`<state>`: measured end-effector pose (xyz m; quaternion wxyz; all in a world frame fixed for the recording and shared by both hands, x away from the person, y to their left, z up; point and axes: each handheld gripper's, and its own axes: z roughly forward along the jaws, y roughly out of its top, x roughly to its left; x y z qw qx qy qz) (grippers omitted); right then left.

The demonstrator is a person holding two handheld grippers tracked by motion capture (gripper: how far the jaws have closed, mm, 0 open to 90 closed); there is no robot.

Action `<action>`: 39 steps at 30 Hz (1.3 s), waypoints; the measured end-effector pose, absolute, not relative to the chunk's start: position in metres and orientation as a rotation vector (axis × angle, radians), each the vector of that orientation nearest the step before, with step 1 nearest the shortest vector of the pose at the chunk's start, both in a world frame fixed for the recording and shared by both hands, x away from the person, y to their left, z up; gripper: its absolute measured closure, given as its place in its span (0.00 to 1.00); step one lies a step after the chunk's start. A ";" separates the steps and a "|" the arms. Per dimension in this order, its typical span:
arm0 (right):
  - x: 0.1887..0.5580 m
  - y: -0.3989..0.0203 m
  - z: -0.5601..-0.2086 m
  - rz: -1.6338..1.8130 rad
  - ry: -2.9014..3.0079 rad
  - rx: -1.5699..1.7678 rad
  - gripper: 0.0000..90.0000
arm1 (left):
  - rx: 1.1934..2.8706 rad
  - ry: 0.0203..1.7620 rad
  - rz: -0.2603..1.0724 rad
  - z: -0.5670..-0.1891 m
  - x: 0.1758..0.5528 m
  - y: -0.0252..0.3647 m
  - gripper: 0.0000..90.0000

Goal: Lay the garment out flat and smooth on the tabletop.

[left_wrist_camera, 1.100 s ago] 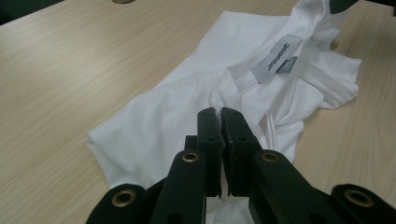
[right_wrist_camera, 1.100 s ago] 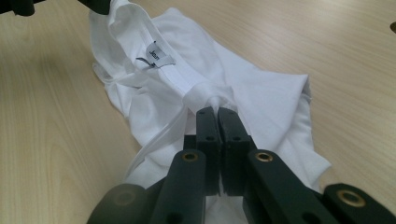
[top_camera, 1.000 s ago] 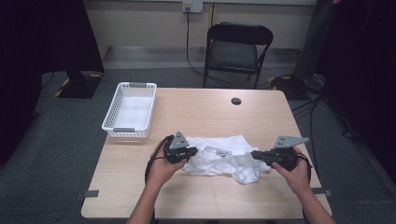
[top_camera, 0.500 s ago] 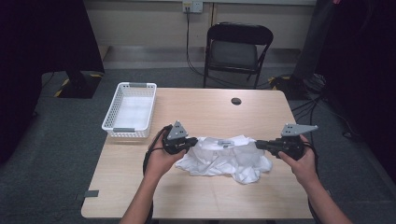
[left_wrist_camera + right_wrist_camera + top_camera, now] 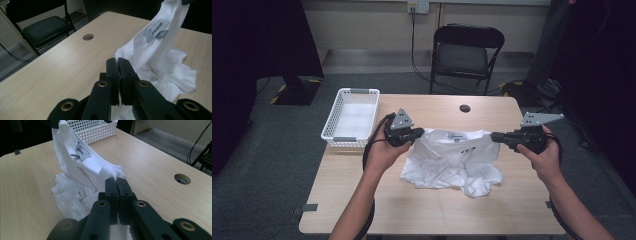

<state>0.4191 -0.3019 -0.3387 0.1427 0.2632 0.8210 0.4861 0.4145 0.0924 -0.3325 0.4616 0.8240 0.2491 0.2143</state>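
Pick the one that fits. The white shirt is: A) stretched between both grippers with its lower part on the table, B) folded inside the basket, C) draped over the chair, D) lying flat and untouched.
A: the left gripper and right gripper each pinch the white shirt at its top edge, while its hem rests on the table.

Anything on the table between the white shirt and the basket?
Nothing visible. The white shirt hangs from the left gripper and right gripper, both shut on its top edge. The basket sits beside the left gripper, with bare table between.
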 end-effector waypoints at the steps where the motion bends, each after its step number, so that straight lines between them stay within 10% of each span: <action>1: 0.420 -0.302 -0.336 1.408 2.365 0.759 0.98 | 2.030 0.616 0.531 -0.329 0.416 0.092 0.98; 20: 0.443 -0.313 -0.297 1.463 2.350 0.767 0.98 | 1.997 0.625 0.553 -0.300 0.442 0.085 0.98; 39: 0.552 -0.300 -0.361 1.241 2.365 0.965 0.99 | 2.109 0.849 0.549 -0.371 0.560 0.067 0.99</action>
